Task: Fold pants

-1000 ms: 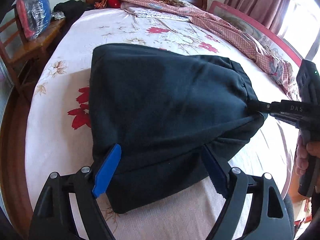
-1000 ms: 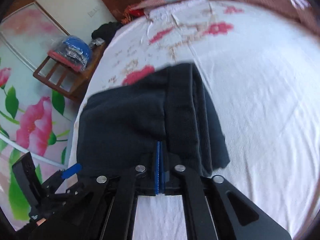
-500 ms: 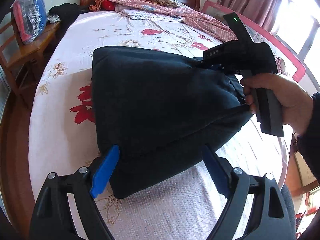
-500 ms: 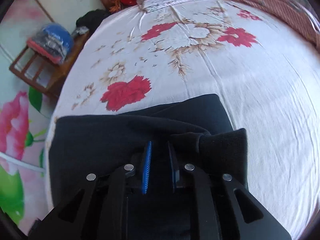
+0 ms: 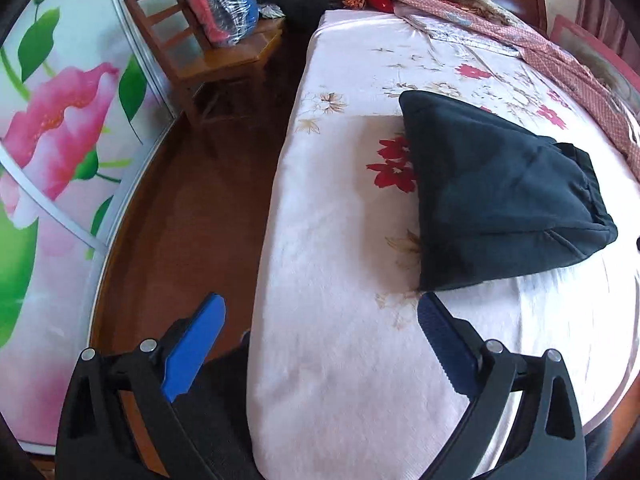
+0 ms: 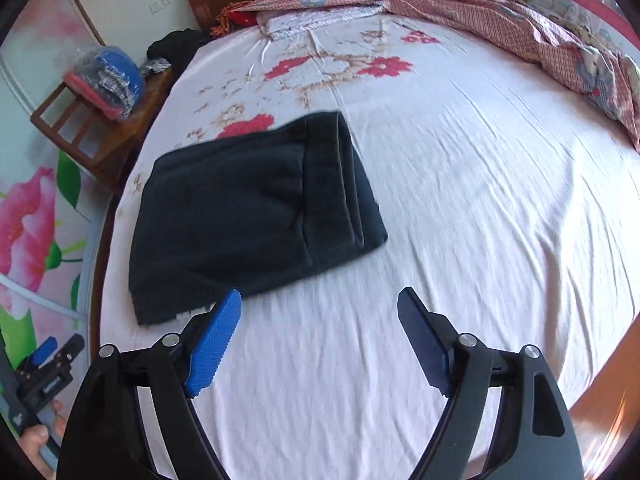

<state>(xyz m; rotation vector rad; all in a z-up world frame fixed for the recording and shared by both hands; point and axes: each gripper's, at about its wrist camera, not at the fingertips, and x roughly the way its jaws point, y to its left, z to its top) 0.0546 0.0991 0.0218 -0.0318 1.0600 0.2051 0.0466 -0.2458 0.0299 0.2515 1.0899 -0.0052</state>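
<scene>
Floral bed (image 6: 460, 184), lit from right. Dark pants (image 6: 248, 216) folded compact, left of centre, free of both tongs. Left tongs (image 5: 320, 344) apart, empty; right tongs (image 6: 320, 332) apart, empty. Folding seemingly done; next, perhaps smoothing edges.

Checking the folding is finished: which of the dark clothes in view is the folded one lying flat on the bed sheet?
The dark pants, folded into a compact rectangle on the floral sheet. The other dark garment is a crumpled heap beside the headboard, off the sheet.
</scene>
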